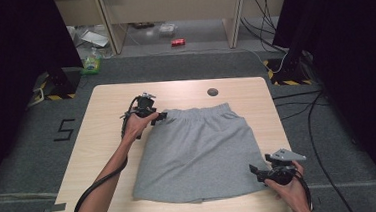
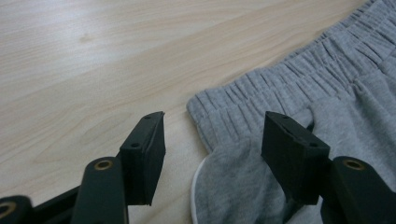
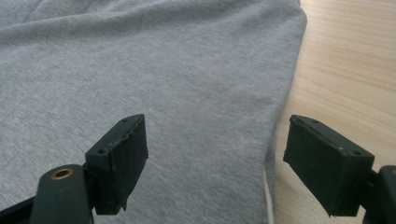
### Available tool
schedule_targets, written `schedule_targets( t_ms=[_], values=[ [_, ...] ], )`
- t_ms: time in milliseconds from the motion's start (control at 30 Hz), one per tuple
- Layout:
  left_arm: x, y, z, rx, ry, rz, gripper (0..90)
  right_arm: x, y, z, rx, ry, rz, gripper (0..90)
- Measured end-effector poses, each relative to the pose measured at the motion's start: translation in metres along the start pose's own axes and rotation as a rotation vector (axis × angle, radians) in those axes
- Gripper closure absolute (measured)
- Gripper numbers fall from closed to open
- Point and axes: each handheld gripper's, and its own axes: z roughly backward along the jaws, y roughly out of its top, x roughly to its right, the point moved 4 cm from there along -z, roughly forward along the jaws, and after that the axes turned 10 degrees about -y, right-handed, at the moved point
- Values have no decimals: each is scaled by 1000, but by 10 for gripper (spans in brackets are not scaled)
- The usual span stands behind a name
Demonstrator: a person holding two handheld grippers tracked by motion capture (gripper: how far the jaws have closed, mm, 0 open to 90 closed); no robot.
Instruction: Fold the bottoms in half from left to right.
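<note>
Grey shorts (image 1: 199, 150) lie flat on the light wooden table (image 1: 104, 152), with the elastic waistband (image 2: 289, 84) at the far side. My left gripper (image 1: 160, 116) is at the waistband's far left corner. Its jaws stand apart in the left gripper view, the corner of cloth (image 2: 219, 121) lies between them, and the pads are off it. My right gripper (image 1: 254, 170) is at the near right hem. In the right gripper view its jaws are wide apart, with the hem's side edge (image 3: 275, 116) between them and untouched.
A dark round grommet (image 1: 212, 91) is set in the table behind the shorts. Bare tabletop lies left of the shorts. On the floor beyond are a red can (image 1: 178, 42), a green bottle (image 1: 92, 62), black stands and cables (image 1: 316, 102) at the right.
</note>
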Motion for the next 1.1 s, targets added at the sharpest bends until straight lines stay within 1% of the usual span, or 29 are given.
schedule_targets(
  t_ms=[67, 100, 267, 300, 367, 433, 467, 533, 633, 700, 767, 800, 900, 933, 967, 1000, 1033, 1067, 1100],
  values=[
    [0, 1, -1, -4, 2, -2, 415, 0, 0, 0, 0, 0, -2, 215],
    [0, 2, -3, -18, 10, -2, 425, 0, 0, 0, 3, 0, -1, 215],
    [-1, 2, -9, -30, 6, 18, 451, -1, 1, 0, 8, 4, 7, 215],
    [-1, 1, -13, -47, 4, 18, 466, -1, 1, 0, 9, 4, 8, 216],
    [-1, 0, -15, -55, 4, 20, 474, -2, 2, 1, 9, 3, 5, 216],
    [-1, -1, -18, -66, 0, 30, 491, -3, 3, 1, 16, 1, 12, 217],
    [-2, -2, -18, -65, -6, 50, 504, -4, 4, 1, 16, 3, 22, 217],
    [-2, -2, -19, -64, -11, 56, 508, -5, 4, 1, 15, 5, 24, 216],
    [-2, -2, -19, -71, -22, 70, 549, -5, 4, 0, 14, 5, 25, 217],
    [-1, -2, -21, -75, -27, 67, 600, -5, 4, 0, 14, 6, 22, 216],
    [0, -1, -21, -80, -19, 59, 643, -6, 4, 0, 14, 7, 24, 217],
    [1, -1, -21, -81, -18, 58, 643, -6, 4, 0, 14, 7, 24, 217],
    [0, -1, -22, -75, -30, 68, 712, -6, 4, 0, 14, 9, 31, 219],
    [1, -1, -22, -72, -27, 66, 729, -6, 5, 0, 16, 8, 35, 220],
    [2, 0, -22, -74, -21, 53, 769, -7, 6, -1, 19, 6, 41, 221],
    [2, 0, -22, -74, -21, 53, 785, -7, 6, -1, 19, 6, 41, 221],
    [3, 0, -22, -76, -12, 41, 785, -7, 7, -1, 18, 4, 42, 221],
    [5, 1, -22, -83, -2, 26, 806, -10, 9, -1, 22, 6, 51, 223],
    [5, 1, -22, -83, -2, 26, 810, -10, 9, -1, 22, 6, 51, 223]
  ],
)
